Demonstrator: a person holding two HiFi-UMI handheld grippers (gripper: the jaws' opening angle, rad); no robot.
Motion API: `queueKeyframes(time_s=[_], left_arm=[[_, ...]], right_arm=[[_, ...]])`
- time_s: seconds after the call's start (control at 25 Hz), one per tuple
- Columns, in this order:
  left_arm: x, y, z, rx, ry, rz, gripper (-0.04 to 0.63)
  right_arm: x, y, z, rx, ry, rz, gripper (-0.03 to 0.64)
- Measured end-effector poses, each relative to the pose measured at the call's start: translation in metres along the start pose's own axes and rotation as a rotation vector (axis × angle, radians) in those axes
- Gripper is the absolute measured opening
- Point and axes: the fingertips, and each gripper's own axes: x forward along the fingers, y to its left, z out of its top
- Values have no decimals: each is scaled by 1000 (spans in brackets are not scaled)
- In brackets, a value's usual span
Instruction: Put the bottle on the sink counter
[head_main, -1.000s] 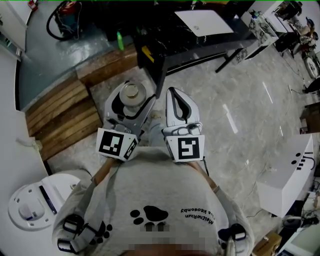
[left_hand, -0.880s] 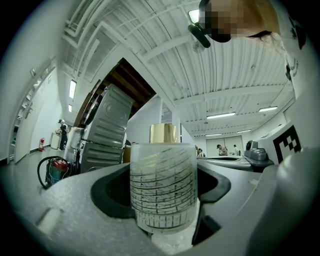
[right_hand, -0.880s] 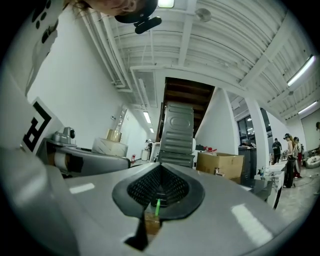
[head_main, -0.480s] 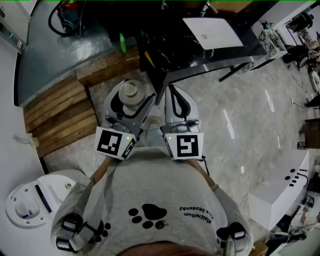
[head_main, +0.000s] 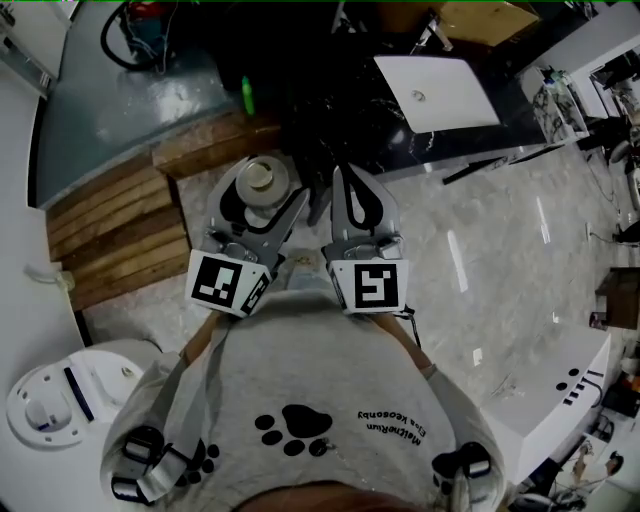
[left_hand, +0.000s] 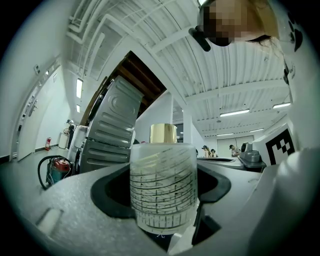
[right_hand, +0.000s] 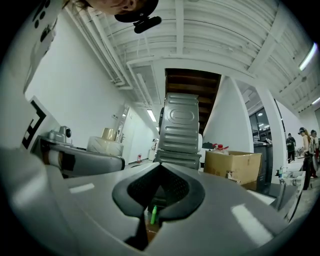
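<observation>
Gripping the bottle, the left hand-held gripper has both jaws pressed on its frosted sides. Bottle stands upright btwn the jaws, gold cap on top, just ahead of the person's grey sweatshirt. Right hand-held gripper is just beside it, jaws together, nothing btwn them. Both hang over a pale marble-look floor. Wooden planks lie to the left in head view, w/ a dark grey platform beyond. Black table ahead carries a white panel. Right gripper view shows a cardboard box and a ribbed grey metal unit.
</observation>
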Motion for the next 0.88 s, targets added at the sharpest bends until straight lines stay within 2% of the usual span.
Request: queueKeyframes(time_s=[0.4,0.68,0.88], left_arm=[[69,21,-6,12,-18,79,342],[76,34,-11,9,24,149,342],[80,46,-12,26,20,151,342]], right_arm=[[60,-55,-25,-5,3,84,2],[79,-56,-28,27,-9,146,2],[88,-54,-30,27,-16,162,2]])
